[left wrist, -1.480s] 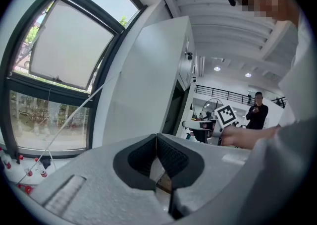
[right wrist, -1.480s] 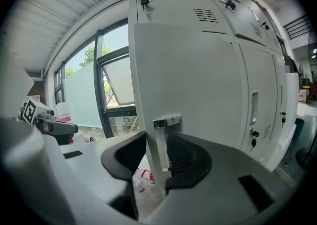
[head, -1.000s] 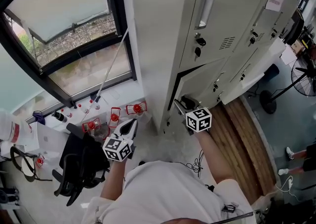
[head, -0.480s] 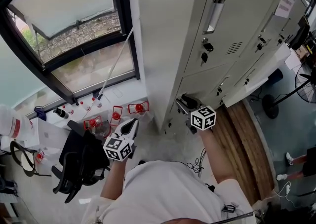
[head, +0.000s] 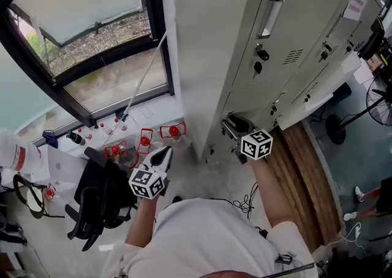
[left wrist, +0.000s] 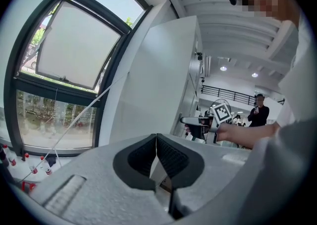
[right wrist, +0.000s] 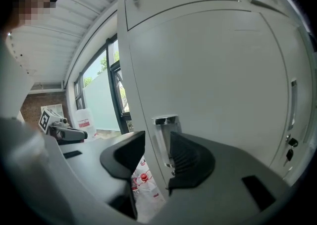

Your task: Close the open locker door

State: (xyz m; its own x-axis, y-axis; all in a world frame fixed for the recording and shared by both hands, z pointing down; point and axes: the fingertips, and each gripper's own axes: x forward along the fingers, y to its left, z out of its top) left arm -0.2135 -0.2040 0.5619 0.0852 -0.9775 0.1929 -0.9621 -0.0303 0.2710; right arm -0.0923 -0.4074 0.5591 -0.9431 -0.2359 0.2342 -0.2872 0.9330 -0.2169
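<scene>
Since a second ago the lower locker door [head: 248, 104] has swung from ajar to flush with the cabinet [head: 202, 56] front. The right tool [head: 233, 126] sits at that door's chrome handle [right wrist: 162, 137]; its jaws are spreading with the handle between them. The left tool [head: 163, 155] hangs well apart by the cabinet's side wall, jaws pressed together on nothing.

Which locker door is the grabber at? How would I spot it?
Find the big window; the cream lockers stand just right of it. In the column nearest the window, it is the lower door, under the one with the long shiny handle. Only it has the right gripper at its edge, jaws opening with its handle between them.
</scene>
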